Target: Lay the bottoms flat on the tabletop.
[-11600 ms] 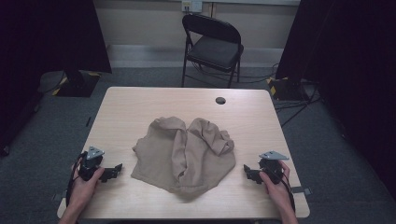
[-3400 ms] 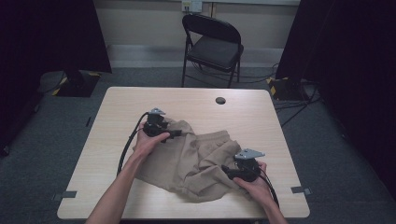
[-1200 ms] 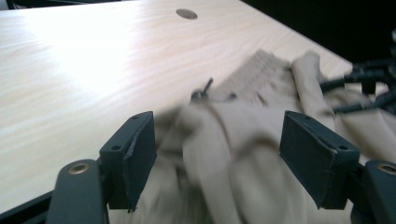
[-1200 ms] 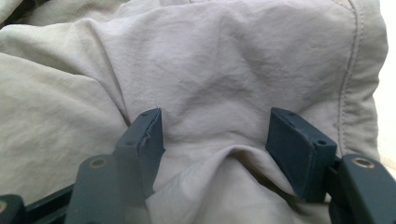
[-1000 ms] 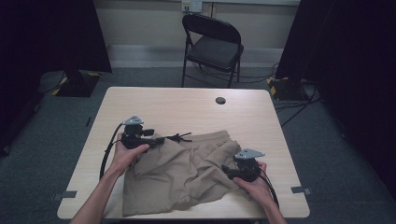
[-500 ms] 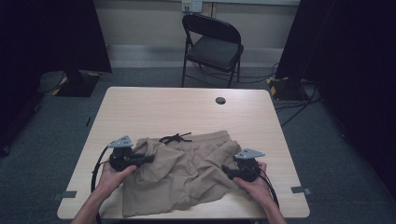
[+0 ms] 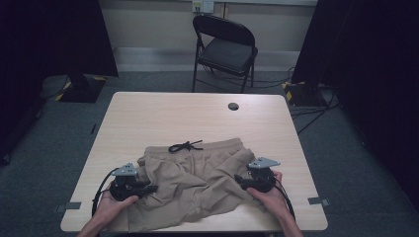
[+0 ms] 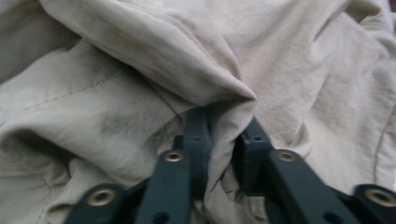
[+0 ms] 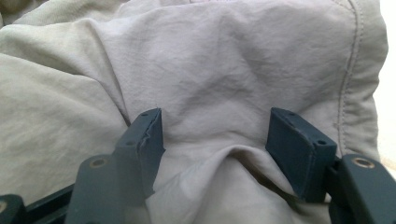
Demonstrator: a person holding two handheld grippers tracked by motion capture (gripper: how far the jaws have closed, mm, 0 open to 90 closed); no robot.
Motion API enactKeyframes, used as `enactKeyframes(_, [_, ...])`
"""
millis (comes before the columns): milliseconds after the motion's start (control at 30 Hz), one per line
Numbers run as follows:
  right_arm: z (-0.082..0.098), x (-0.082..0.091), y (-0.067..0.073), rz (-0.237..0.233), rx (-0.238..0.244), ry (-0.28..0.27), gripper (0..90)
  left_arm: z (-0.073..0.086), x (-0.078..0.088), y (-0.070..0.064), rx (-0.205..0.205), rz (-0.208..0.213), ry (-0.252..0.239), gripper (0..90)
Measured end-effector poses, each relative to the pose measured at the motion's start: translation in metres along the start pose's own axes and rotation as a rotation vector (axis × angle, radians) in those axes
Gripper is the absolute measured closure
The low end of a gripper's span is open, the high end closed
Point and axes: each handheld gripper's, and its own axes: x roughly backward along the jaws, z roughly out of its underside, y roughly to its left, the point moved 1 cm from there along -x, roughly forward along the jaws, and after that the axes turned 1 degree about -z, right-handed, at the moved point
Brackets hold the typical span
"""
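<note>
Just now my left gripper [image 7: 148,188] dragged the shorts' [image 7: 197,182] left edge toward me on the table [image 7: 163,118], its jaws easing yet pinching a fold. My right gripper [image 7: 243,179] gaped wide over cloth, pinning the right side; the shorts lay flatter.

The high view is looking forward and down from above the person's side of the table [image 7: 148,118], far enough back to be taking in the whole tabletop, the folding chair [image 7: 225,49] behind it and the floor around. The left gripper view is riding on the left gripper [image 7: 148,188] and looking along its jaws, very near to a fold of the beige shorts [image 8: 154,51]. The right gripper view is doing likewise on the right gripper [image 7: 240,180], close against the cloth (a stitched hem is running down its right side). All three views are sharing the shorts [image 7: 197,182].
</note>
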Motion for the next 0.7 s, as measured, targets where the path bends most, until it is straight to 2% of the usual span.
enactKeyframes(167, [-0.001, 0.001, -0.001, -0.007, 0.005, 0.012, 33.4, -0.006, 0.018, 0.004, 0.017, -0.015, -0.064, 65.0])
enactKeyframes(200, [-0.002, 0.002, -0.001, -0.011, -0.003, 0.030, 29.8, -0.007, 0.021, 0.005, 0.018, -0.016, -0.076, 64.4])
enactKeyframes(267, [-0.006, 0.006, -0.003, -0.017, -0.021, 0.035, 28.2, -0.010, 0.028, 0.008, 0.022, -0.032, -0.094, 62.8])
enactKeyframes(367, [-0.017, 0.014, -0.007, -0.021, -0.051, -0.003, 30.2, -0.018, 0.034, 0.013, 0.029, -0.046, -0.123, 60.2])
enactKeyframes(467, [-0.035, 0.023, -0.009, -0.057, -0.062, -0.062, 34.3, -0.033, 0.036, 0.014, 0.007, -0.048, -0.136, 57.6])
enactKeyframes(600, [-0.059, 0.025, -0.009, -0.076, -0.056, -0.112, 43.4, -0.057, 0.043, 0.022, 0.027, -0.056, -0.202, 55.6])
enactKeyframes(700, [-0.076, 0.014, -0.012, -0.069, -0.042, -0.101, 60.4, -0.074, 0.039, 0.032, 0.038, -0.078, -0.213, 56.0])
